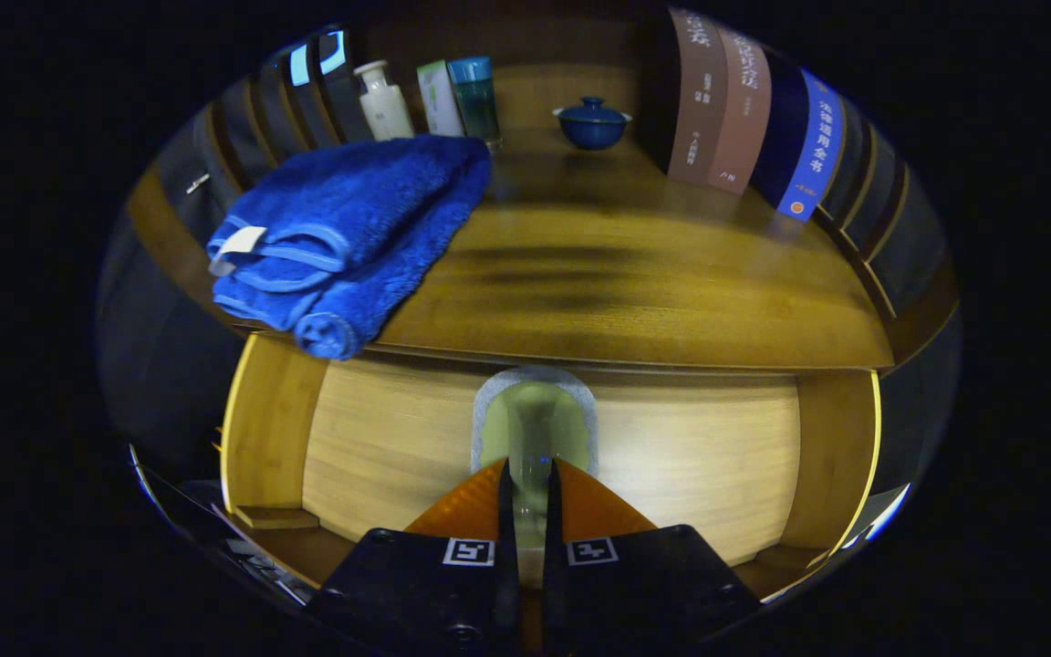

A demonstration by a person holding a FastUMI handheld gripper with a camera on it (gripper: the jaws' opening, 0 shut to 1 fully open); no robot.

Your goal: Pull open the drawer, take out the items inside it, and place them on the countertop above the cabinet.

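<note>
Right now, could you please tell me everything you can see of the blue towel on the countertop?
The blue towel is a thick, fluffy terry cloth, folded into several layers with stitched hem bands along its edges and a small white tag at one end. It lies flat on the wooden countertop, with one rolled corner overhanging the front edge above the drawer front. Behind it stand a white bottle and other containers. It lies well beyond the gripper, whose jaws do not touch it.

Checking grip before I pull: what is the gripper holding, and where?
The gripper is closed on the drawer handle, both fingers pinching the upright bar at its middle.
</note>
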